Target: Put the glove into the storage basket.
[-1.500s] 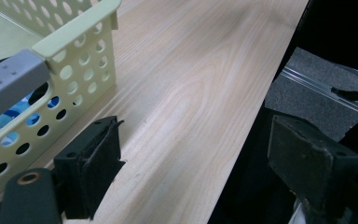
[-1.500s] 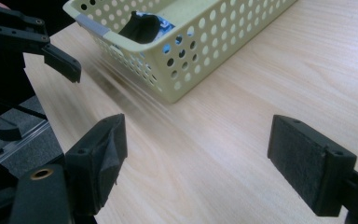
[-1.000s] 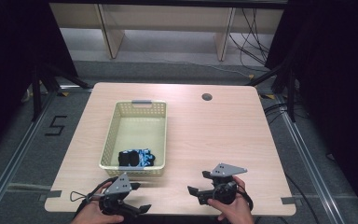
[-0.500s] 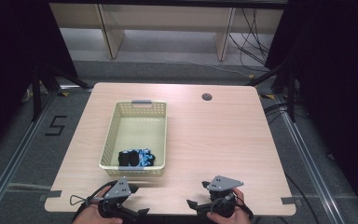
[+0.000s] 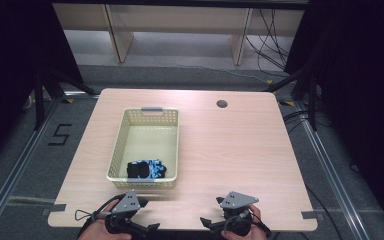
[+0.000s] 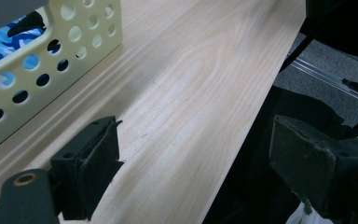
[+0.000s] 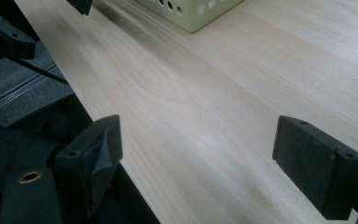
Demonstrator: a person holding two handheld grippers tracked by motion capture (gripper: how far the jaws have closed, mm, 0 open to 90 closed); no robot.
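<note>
one basket point(image 5: 145, 116) with one blue cloth point(image 5: 146, 169); two grippers, left point(image 5: 147, 230) and right point(image 5: 211, 225), fingers spread, empty

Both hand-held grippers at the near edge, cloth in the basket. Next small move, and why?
Probably move the left hand-held gripper forward and up over the basket's near wall toward the blue-and-black cloth. Its jaws stand open and empty at the table's near edge, and it sits closest to the cloth, which lies at the basket's near end. The right hand-held gripper is also open, farther off.
</note>
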